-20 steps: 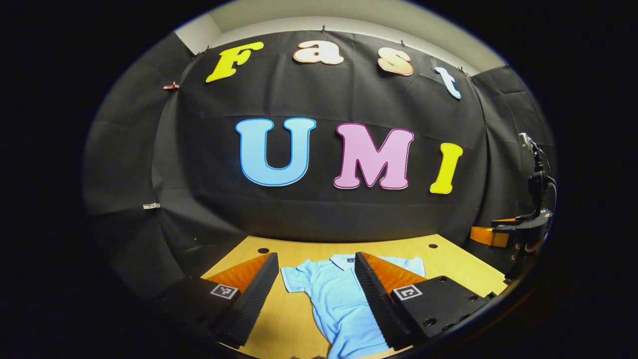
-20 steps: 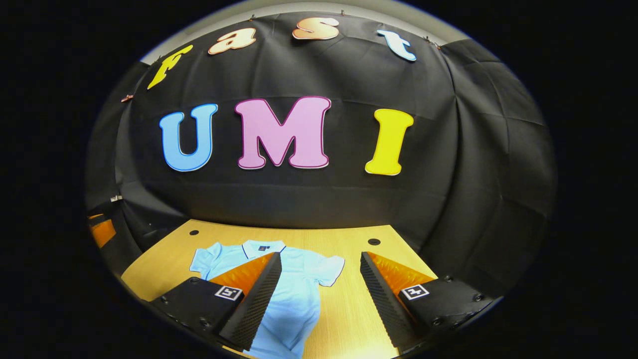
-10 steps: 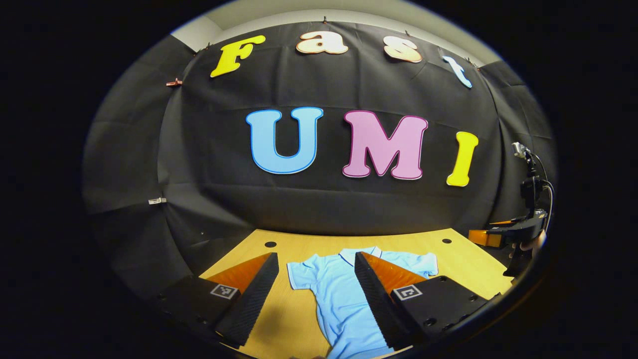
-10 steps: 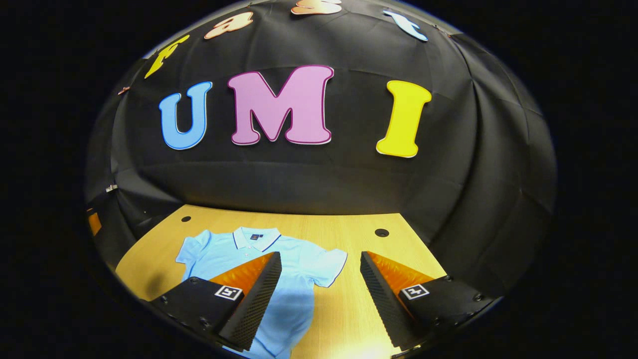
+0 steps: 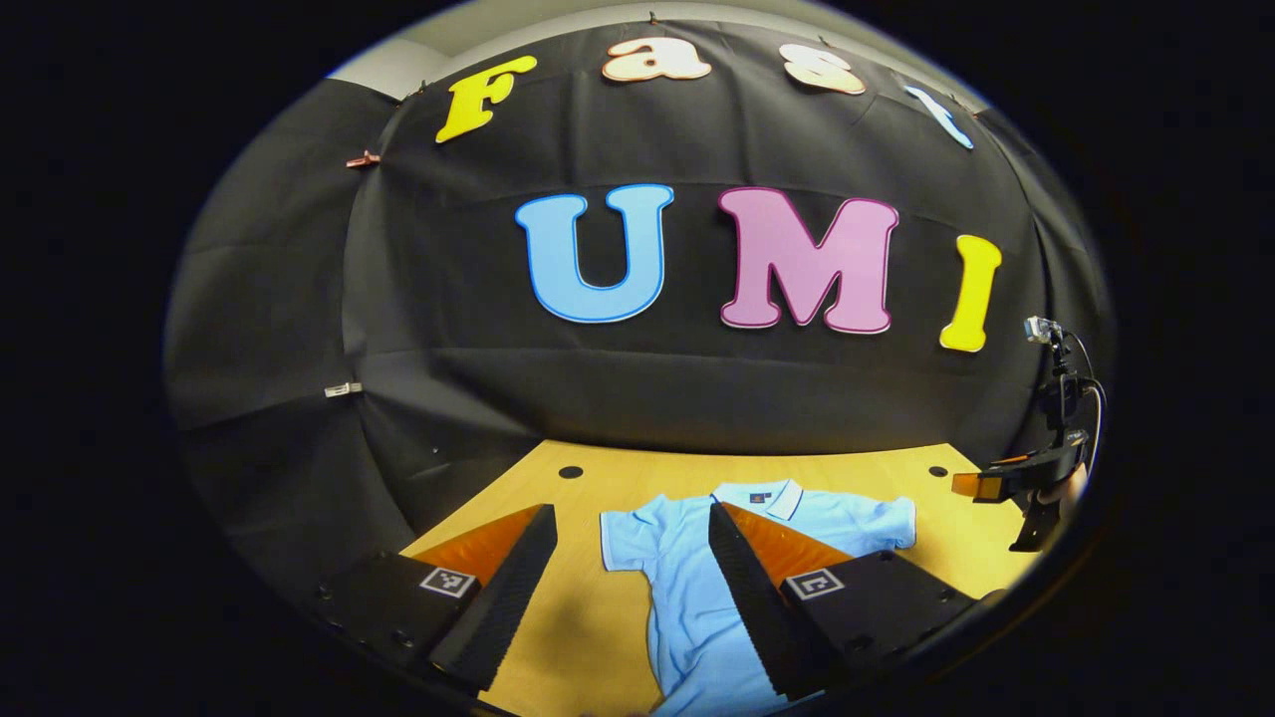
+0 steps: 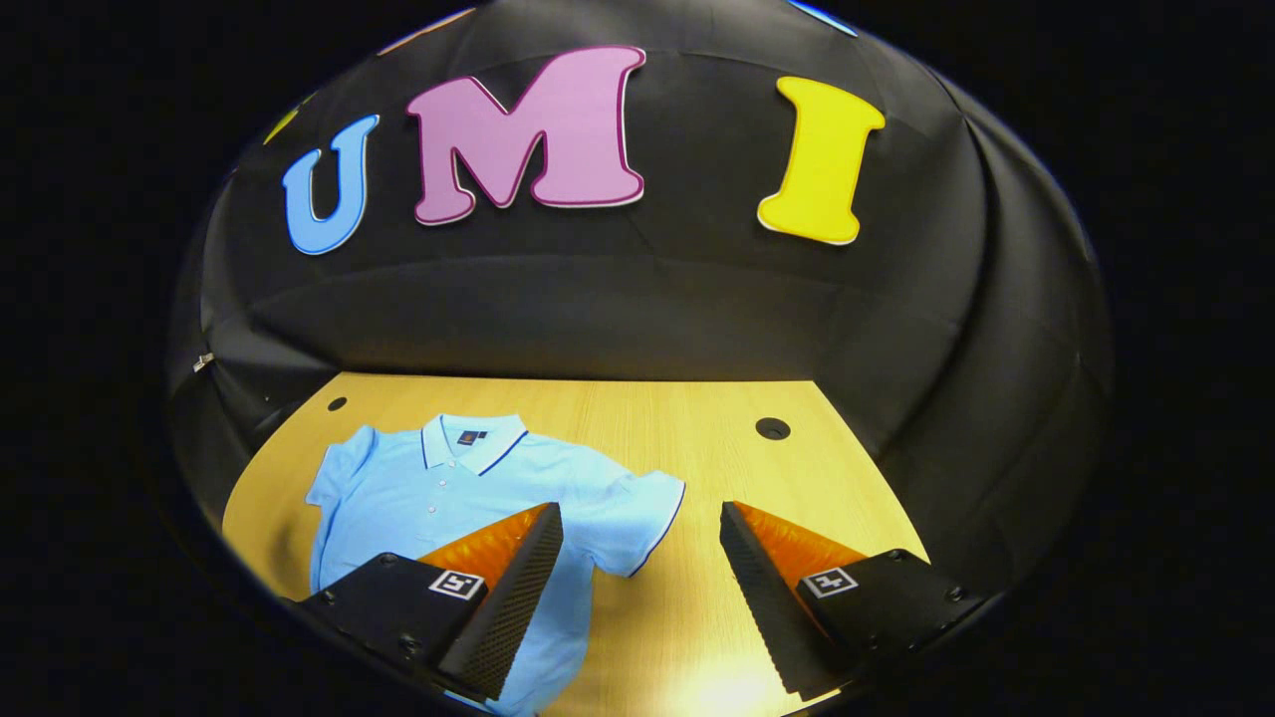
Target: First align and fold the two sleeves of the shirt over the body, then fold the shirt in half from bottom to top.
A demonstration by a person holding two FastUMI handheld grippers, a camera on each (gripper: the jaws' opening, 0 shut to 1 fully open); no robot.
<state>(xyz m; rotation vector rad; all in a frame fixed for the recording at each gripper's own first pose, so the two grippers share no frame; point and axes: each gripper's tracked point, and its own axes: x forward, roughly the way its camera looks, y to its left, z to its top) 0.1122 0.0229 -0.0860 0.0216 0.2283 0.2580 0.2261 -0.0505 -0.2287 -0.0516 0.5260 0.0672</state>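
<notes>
Light-blue polo shirt (image 6: pixel 438 488) lies flat and unfolded on the wooden table (image 6: pixel 687 418), collar toward the booth wall, both short sleeves spread out.

Right gripper (image 6: pixel 637 588): fingers spread wide, holding nothing, above the table. The shirt's near sleeve (image 6: pixel 637 508) lies just ahead of the gap between the fingers; the body runs under its left finger.

Left gripper (image 5: pixel 628 588): fingers apart, empty. The shirt (image 5: pixel 687 588) lies between and under the fingers (mostly toward its right finger); the other sleeve (image 5: pixel 623 538) sits ahead of the gap.
</notes>
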